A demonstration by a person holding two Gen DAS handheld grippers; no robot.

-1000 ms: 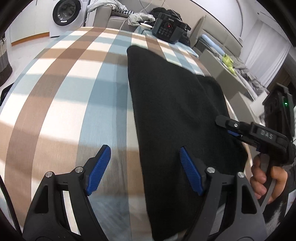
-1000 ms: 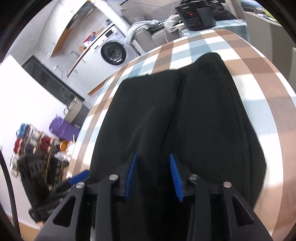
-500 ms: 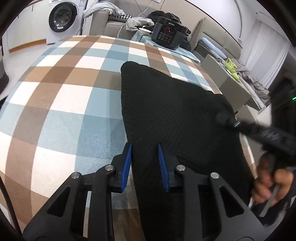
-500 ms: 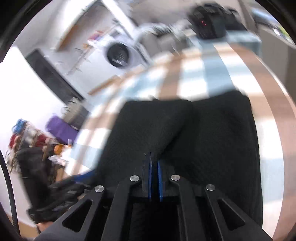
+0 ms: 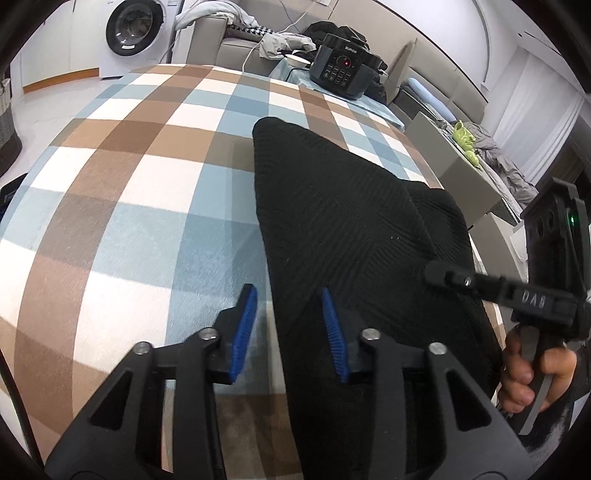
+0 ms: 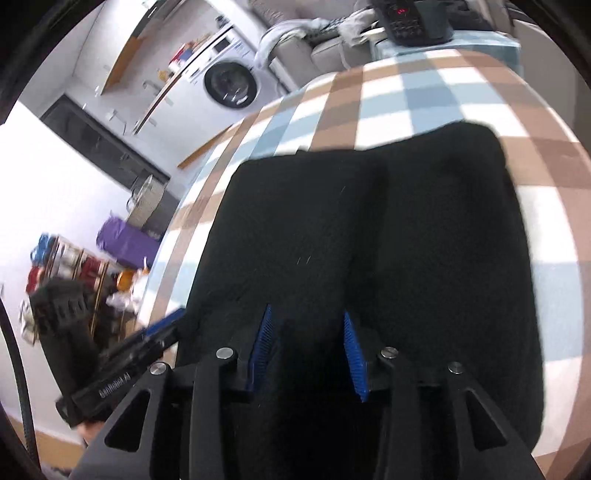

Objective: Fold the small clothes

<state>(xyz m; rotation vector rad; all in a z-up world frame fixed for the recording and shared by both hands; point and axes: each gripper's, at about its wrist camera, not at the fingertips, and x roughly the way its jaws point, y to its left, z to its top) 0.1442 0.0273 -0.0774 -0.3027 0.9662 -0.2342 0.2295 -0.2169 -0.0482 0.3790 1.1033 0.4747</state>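
Note:
A black knit garment lies folded lengthwise on the checked tablecloth. My left gripper hovers over its near left edge, and that edge runs between the blue pads without being pinched. The jaws are opening. In the right wrist view the garment fills the middle, with a lengthwise crease. My right gripper is low over its near end, jaws opening, cloth beneath and between the pads but not pressed. The right gripper also shows at the garment's right edge, held by a hand.
A black cooker stands beyond the table's far edge, with a sofa and a washing machine behind. A low table is to the right. Shelves and a purple bag stand on the floor to the left.
Half a second ago both grippers were nipped on the garment's near end; both have since parted their jaws and let the cloth go. The garment has shifted and looks shorter than a second ago.

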